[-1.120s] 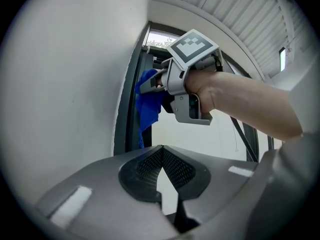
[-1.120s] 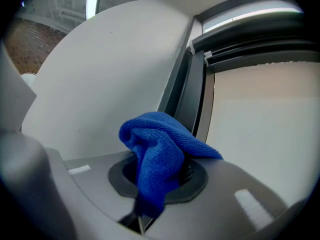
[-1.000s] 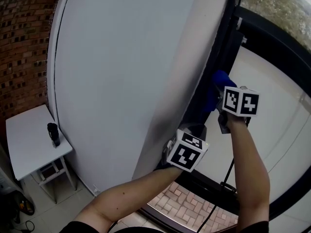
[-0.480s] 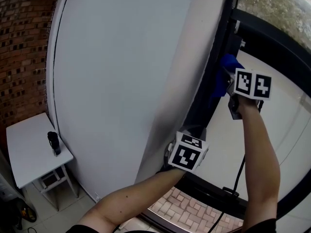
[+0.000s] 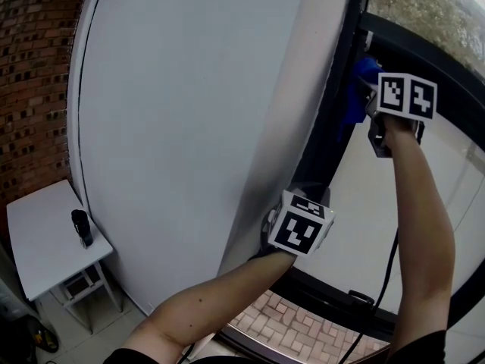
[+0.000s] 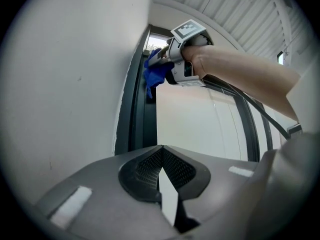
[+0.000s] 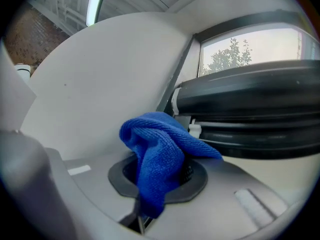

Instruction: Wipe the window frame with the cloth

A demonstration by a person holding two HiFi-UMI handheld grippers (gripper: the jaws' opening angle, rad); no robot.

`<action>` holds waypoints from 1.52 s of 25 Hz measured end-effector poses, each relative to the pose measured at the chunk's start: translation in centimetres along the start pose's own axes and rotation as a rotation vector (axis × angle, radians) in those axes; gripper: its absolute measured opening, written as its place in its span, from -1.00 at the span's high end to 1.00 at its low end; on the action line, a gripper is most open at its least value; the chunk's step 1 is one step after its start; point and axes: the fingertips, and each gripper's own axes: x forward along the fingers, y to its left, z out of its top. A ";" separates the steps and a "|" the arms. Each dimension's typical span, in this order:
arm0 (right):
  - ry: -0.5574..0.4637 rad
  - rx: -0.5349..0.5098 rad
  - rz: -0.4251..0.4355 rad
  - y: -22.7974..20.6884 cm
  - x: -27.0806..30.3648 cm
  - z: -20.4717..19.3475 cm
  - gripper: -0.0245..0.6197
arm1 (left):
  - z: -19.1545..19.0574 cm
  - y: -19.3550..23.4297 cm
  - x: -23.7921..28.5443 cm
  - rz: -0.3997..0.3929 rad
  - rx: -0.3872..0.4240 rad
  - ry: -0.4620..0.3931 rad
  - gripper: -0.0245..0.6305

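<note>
The dark window frame (image 5: 333, 105) runs up beside a white wall panel (image 5: 189, 112). My right gripper (image 5: 371, 95) is shut on a blue cloth (image 5: 356, 97) and holds it against the frame's upright, high up. In the right gripper view the cloth (image 7: 160, 149) bulges out of the jaws of the right gripper (image 7: 157, 173), close to the frame's dark bars (image 7: 250, 109). My left gripper (image 5: 301, 203) hangs lower by the frame's foot, shut on nothing. From the left gripper (image 6: 160, 150) I look up the frame (image 6: 137, 114) at the cloth (image 6: 155, 74).
A small white table (image 5: 38, 233) with a dark object (image 5: 80, 227) stands at lower left beside a brick wall (image 5: 30, 89). A black cable (image 5: 383, 271) hangs under my right arm. Brick paving (image 5: 303, 332) shows below the frame. Trees show outside the glass.
My right gripper has slid the cloth upward along the frame's upright. The left gripper has stayed almost where it was.
</note>
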 end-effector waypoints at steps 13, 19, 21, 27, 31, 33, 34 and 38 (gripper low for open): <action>-0.040 -0.009 -0.062 -1.5 0.2 0.4 0.74 | -3.7 0.9 -0.9 -0.010 0.051 0.011 0.95; -0.037 -0.016 -0.086 -1.7 0.0 0.7 0.74 | -3.3 -0.3 -1.0 -0.041 0.072 0.009 0.95; -0.034 -0.016 -0.083 -1.5 0.0 0.6 0.74 | -3.4 -0.5 -1.2 -0.045 0.077 0.011 0.95; -0.026 -0.060 -0.106 -1.3 -0.3 0.8 0.73 | -3.3 -1.3 -2.2 -0.062 0.085 0.009 0.95; -0.055 -0.017 -0.079 -0.7 -1.5 1.3 0.73 | -2.9 -1.6 -3.1 -0.056 0.094 0.004 0.95; -0.068 0.022 -0.039 0.0 -2.3 1.6 0.73 | -2.4 -1.7 -3.5 -0.052 0.090 0.000 0.95; -0.072 0.024 -0.027 0.4 -2.7 1.8 0.73 | -2.1 -1.7 -3.8 -0.048 0.092 -0.003 0.95; -0.069 -0.040 -0.040 2.4 -4.2 2.6 0.73 | -1.3 -1.8 -5.0 -0.042 0.087 -0.014 0.95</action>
